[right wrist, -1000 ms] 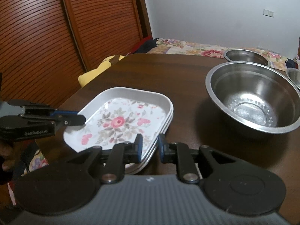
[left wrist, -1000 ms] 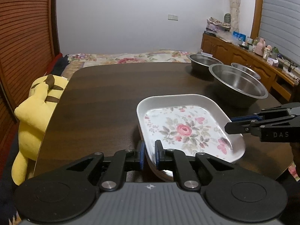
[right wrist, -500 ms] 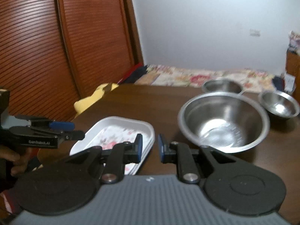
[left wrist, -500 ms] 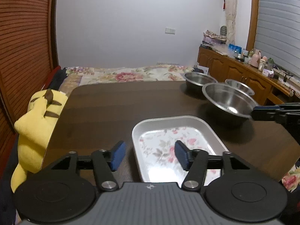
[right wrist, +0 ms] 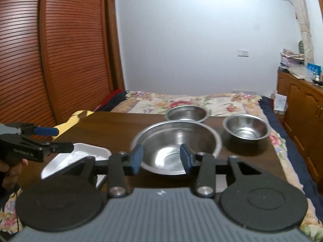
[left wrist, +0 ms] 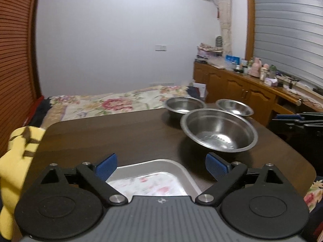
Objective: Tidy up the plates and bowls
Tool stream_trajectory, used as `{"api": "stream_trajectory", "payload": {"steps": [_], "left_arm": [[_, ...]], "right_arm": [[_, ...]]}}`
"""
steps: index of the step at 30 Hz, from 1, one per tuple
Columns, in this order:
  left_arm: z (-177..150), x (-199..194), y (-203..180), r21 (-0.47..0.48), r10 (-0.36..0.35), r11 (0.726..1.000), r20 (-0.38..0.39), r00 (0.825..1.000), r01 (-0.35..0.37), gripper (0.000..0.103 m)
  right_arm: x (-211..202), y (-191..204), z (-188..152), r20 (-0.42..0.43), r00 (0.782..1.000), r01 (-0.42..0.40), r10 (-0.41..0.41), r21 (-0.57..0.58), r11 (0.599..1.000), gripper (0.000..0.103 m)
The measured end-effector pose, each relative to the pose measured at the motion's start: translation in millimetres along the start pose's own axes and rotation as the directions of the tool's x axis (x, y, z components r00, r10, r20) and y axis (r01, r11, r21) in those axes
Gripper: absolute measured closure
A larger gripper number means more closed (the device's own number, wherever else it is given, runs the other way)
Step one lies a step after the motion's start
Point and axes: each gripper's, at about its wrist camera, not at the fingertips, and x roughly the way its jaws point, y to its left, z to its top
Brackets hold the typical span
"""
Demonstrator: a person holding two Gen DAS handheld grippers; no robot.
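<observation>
A white floral plate stack lies on the dark wooden table near its front edge, also in the right wrist view. My left gripper is open and empty, raised above the plate. A large steel bowl stands to the right of the plate, with a medium steel bowl and a small steel bowl behind it. My right gripper is open and empty, in front of the large bowl. The left gripper shows at the left in the right wrist view.
A yellow plush toy sits off the table's left edge. A bed with a floral cover lies beyond the far edge. A wooden cabinet with clutter stands at the right. Slatted wooden doors are at the left.
Both grippers let go of the plate stack, opened, and pulled back and up. The right gripper turned right to face the large bowl.
</observation>
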Motion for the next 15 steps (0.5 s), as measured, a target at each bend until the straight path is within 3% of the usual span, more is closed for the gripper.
{"api": "stream_trajectory", "payload": {"steps": [6,15], "left_arm": [[9,29,-16,-0.008,-0.047,0.999,-0.008,0.999,0.047,0.007],[26,59,-24,-0.044,-0.060,0.997,-0.005,0.998,0.059,0.007]], "right_arm": [[18,-24,0,0.016,0.998,0.061,-0.061,-0.011,0.998,0.061],[52,-58,-12,0.014,0.998,0.052,-0.054,0.075,0.996,0.061]]}}
